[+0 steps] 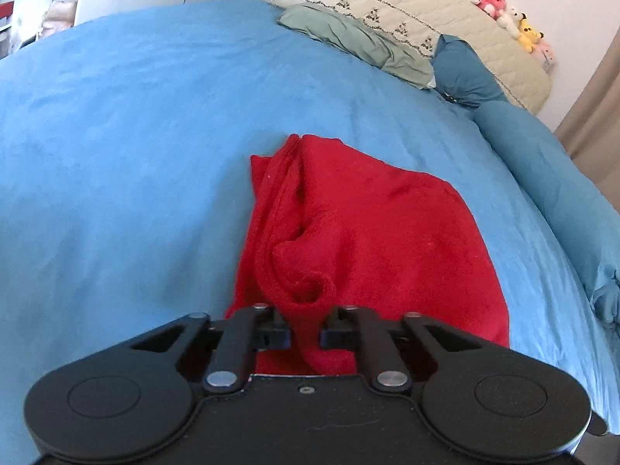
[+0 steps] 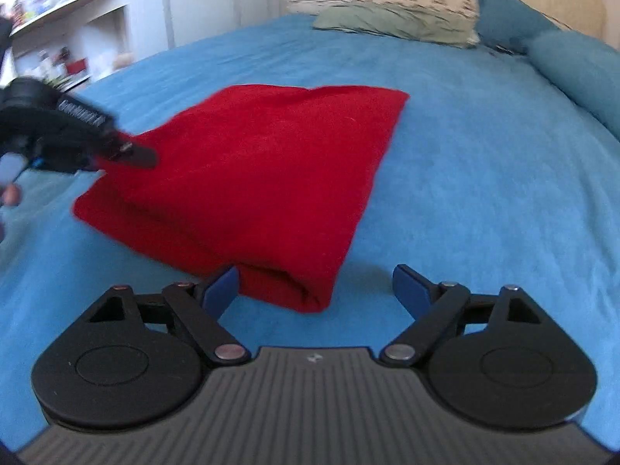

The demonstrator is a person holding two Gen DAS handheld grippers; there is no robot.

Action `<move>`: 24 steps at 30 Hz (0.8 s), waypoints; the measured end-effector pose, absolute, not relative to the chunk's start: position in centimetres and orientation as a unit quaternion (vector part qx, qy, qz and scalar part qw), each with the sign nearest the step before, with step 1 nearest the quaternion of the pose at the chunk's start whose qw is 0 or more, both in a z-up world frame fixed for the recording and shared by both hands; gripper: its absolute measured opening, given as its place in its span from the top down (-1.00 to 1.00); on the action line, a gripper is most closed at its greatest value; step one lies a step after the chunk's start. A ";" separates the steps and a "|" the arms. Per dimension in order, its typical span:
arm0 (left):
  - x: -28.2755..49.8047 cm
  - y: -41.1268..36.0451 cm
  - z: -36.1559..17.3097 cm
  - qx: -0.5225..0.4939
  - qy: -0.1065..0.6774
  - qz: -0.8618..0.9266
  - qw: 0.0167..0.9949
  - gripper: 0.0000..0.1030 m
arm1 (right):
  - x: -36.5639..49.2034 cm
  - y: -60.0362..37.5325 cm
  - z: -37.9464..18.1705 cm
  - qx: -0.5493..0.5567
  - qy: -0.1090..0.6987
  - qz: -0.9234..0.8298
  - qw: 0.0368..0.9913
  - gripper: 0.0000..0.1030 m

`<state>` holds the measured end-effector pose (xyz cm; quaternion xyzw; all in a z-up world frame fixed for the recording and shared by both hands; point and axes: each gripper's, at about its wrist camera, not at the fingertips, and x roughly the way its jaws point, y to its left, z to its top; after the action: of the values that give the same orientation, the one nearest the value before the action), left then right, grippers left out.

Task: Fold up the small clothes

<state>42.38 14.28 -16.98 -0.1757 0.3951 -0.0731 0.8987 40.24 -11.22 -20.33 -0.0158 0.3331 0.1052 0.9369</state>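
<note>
Blue bed cover (image 2: 484, 162) fills the room's big bed, and the red cloth (image 2: 263, 170) lies on it, already folded over once or more. More folds look needed. The left gripper (image 1: 305, 333) pinches the cloth's near edge and lifts it. The right gripper (image 2: 314, 290) is spread wide, with the cloth's folded corner between its fingers.

A red knit garment (image 1: 348, 232) lies on the blue bed (image 1: 116, 155), folded over into a rough wedge with a doubled near corner; its left edge is bunched, lifted and pinched in the left tool (image 1: 305, 329)
</note>
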 end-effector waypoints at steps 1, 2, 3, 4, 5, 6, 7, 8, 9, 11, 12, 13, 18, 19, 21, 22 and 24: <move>42.3 14.2 -16.7 -0.174 0.392 -0.073 0.900 0.83 | 40.2 -11.4 -20.7 -0.012 0.328 0.095 0.940 -0.87; 41.9 14.2 -16.4 -0.172 0.388 -0.073 0.903 0.84 | 40.2 -11.4 -20.7 -0.008 0.322 0.087 0.943 -0.79; 41.7 14.2 -16.0 -0.170 0.380 -0.073 0.906 0.85 | 40.2 -11.5 -20.5 -0.003 0.316 0.080 0.945 -0.75; 41.5 14.2 -15.6 -0.170 0.371 -0.074 0.910 0.85 | 40.2 -11.7 -20.1 -0.002 0.309 0.070 0.948 -0.62; 41.2 14.3 -15.1 -0.170 0.362 -0.074 0.914 0.86 | 40.1 -12.0 -19.8 -0.001 0.303 0.061 0.951 -0.48; 40.7 14.4 -14.6 -0.172 0.351 -0.074 0.918 0.86 | 39.9 -12.2 -19.5 0.001 0.295 0.054 0.954 -0.34; 40.2 14.7 -14.1 -0.177 0.341 -0.076 0.920 0.86 | 39.6 -12.5 -19.1 0.003 0.287 0.051 0.957 -0.02; 39.5 14.9 -13.8 -0.184 0.332 -0.078 0.922 0.86 | 39.3 -12.8 -18.7 0.007 0.282 0.056 0.958 0.08; 38.8 14.9 -13.7 -0.181 0.325 -0.076 0.925 0.86 | 38.9 -12.9 -18.3 0.008 0.279 0.061 0.958 0.10; 37.4 14.7 -14.3 -0.158 0.318 -0.062 0.933 0.86 | 38.5 -12.8 -18.2 -0.009 0.283 0.068 0.957 0.10; 36.7 14.6 -15.1 -0.156 0.320 -0.056 0.933 0.86 | 38.5 -12.7 -18.3 -0.017 0.288 0.070 0.955 0.10; 36.2 14.5 -16.1 -0.154 0.326 -0.050 0.931 0.86 | 38.4 -12.6 -18.6 -0.022 0.295 0.072 0.952 0.10; 35.8 13.5 -19.3 -0.121 0.330 -0.034 0.936 0.74 | 38.7 -12.6 -20.3 -0.036 0.321 0.080 0.943 0.10; 35.9 13.3 -19.2 -0.112 0.330 -0.031 0.937 0.70 | 38.6 -12.6 -20.3 -0.040 0.322 0.082 0.942 0.10; 35.6 13.3 -18.8 -0.104 0.331 -0.028 0.938 0.64 | 38.7 -12.7 -20.3 -0.045 0.326 0.089 0.940 0.09; 35.4 13.3 -18.5 -0.100 0.328 -0.026 0.939 0.54 | 38.8 -12.8 -20.2 -0.046 0.327 0.095 0.939 0.06; 34.8 13.5 -18.2 -0.088 0.326 -0.014 0.941 0.34 | 38.8 -13.2 -20.0 -0.054 0.325 0.102 0.939 -0.06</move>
<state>34.75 13.53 -18.19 -0.0876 0.3256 -0.0141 0.9413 38.84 -13.21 -20.02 -0.0540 0.3251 0.1019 0.9386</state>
